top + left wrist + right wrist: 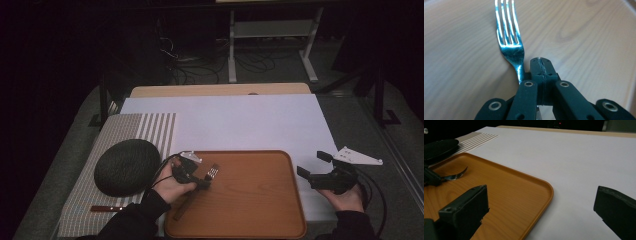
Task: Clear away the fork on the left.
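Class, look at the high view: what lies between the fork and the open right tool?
Bare wooden tray, then its right rim; nothing else lies between fork and right tool. The high view shows this.

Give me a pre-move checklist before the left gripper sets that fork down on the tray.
1. Left gripper shut on the fork: ok, neck clamped.
2. Fork over the wooden tray: ok.
3. Tray surface beneath the tines bare: ok.
4. Right gripper out of the way: ok, open, beside the tray's right edge.
5. Fork touching the tray yet: cannot tell.
6. Dark round object clear of the tray: ok, on the striped mat.
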`<state>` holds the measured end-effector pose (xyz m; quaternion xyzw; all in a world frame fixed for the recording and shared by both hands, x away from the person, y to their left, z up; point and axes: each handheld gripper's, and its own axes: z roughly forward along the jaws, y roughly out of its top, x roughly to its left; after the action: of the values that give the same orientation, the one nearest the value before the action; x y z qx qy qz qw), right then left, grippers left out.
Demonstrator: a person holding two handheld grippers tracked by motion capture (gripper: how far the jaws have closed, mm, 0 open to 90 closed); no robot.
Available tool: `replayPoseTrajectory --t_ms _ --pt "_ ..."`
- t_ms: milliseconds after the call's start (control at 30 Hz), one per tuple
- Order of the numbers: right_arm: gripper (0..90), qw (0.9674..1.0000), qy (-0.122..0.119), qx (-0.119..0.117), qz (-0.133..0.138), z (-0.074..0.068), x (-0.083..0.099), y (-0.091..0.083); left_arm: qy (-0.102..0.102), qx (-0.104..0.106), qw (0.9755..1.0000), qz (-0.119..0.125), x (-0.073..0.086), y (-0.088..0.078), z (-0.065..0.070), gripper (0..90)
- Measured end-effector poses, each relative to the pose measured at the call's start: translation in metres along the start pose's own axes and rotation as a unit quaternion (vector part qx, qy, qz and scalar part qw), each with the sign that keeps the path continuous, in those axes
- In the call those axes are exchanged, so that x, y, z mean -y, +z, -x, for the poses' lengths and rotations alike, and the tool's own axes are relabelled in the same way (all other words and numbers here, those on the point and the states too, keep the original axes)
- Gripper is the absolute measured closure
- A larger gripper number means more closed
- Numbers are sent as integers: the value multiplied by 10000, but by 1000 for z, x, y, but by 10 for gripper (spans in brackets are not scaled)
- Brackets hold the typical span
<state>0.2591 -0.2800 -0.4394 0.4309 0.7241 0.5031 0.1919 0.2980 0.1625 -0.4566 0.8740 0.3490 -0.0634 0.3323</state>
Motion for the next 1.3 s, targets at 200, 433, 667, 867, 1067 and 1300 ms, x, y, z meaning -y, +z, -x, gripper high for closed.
replayPoseTrajectory --t_ms 200,433,667,867,1067,1300 --pt "0 10000 9 -6 -15 0 0 0 -114 -82 9999 5 6 -6 -8 900" --pt "0 10000 14 -10 -14 0 0 0 -199 -191 9996 17 13 -15 -13 900" --pt "0 10000 9 8 -6 0 0 0 -316 -213 9992 74 24 -23 -20 899" --pt "0 10000 6 12 -5 -1 0 0 -476 -225 9985 173 30 -30 -26 898" --pt "0 10000 3 11 4 0 0 0 -596 -260 9974 306 34 -36 -31 888" --pt "0 10000 1 15 29 0 -1 -1 -644 -376 9965 367 38 -41 -37 883"
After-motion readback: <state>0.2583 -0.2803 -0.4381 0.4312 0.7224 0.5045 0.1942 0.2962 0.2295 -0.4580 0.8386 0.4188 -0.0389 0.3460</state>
